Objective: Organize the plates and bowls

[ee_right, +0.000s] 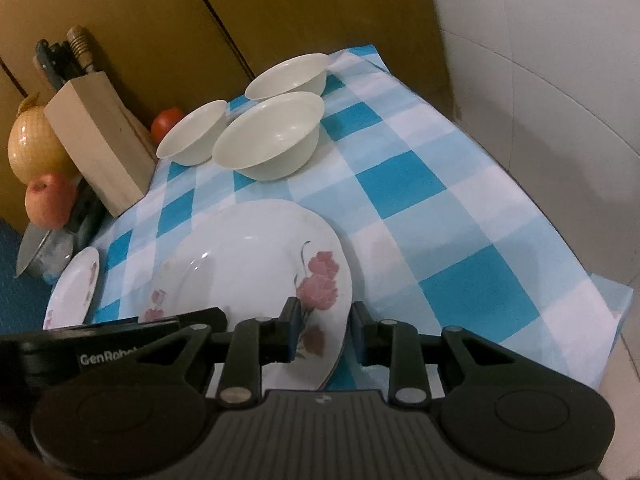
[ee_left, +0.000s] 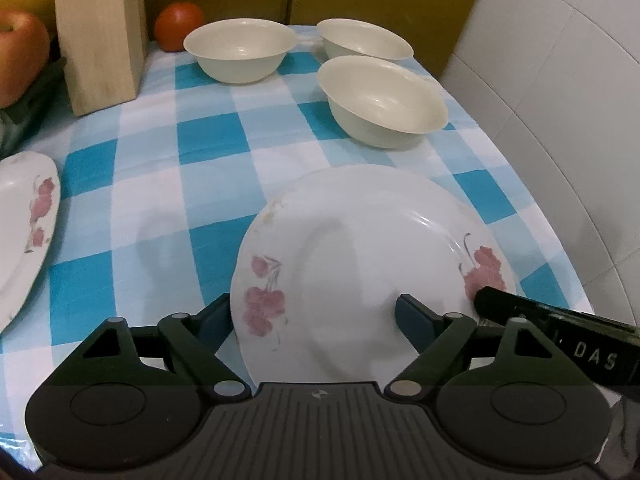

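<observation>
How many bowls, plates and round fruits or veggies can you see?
Plain cream round bowls: 3
White round plates with pink flowers: 2
Round fruits or vegetables: 3 (red tomato, pinkish apple, yellow onion)
Total: 8

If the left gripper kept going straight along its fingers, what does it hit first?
Most likely the flowered plate. The left gripper straddles the plate's near-left rim, one finger under it, one above. Pushing on would drive the rim deeper between the fingers or press into the checked tablecloth; depth is unclear. The bowls lie well beyond.
</observation>
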The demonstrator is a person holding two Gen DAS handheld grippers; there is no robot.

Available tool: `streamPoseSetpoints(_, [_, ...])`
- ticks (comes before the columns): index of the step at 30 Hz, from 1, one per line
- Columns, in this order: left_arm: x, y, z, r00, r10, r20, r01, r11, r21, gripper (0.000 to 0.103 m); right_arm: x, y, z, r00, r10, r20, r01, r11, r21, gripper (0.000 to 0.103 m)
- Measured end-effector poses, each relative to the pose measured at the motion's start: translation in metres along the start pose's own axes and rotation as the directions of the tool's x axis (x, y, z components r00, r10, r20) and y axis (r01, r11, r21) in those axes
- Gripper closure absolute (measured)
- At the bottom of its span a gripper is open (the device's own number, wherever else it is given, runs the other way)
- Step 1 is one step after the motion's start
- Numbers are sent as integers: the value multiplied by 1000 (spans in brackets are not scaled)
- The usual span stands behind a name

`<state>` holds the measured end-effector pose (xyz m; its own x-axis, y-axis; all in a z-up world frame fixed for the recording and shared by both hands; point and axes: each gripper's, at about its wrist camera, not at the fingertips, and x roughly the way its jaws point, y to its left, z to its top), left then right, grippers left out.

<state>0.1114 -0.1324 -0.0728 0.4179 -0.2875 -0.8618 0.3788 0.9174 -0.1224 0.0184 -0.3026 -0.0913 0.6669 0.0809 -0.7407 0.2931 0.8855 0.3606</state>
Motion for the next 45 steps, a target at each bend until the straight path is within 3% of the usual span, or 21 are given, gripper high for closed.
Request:
streamPoseSetpoints(11, [-4, 34, -7, 997, 73, 2, -72, 991, -112, 14, 22, 43, 5, 998, 50, -28, -53, 995, -89, 76])
streamPoseSetpoints(17, [-5, 55, -1, 995, 103, 6, -101, 982, -161, 14, 35, 61, 9, 999, 40, -13, -42, 992, -119, 76])
streamPoseSetpoints(24, [-5, 66, 4, 993, 121, 16, -116, 977, -179, 14, 45, 77, 11, 1000, 29, 0, -29, 984, -173, 74])
streamPoseSetpoints(32, [-8, 70, 2, 991, 130, 19, -125, 978, -166, 16, 48, 76, 15, 999, 44, -15, -46, 986, -159, 74])
streamPoseSetpoints(37, [-14, 69, 1, 986, 164, 44, -156, 977, -144, 16, 41, 84, 14, 999, 18, 41, -9, 978, -206, 74])
streamPoseSetpoints(45, [-19, 77, 1, 980, 193, 42, -184, 969, -165, 15, 38, 83, 20, 998, 18, 65, -6, 984, -181, 74])
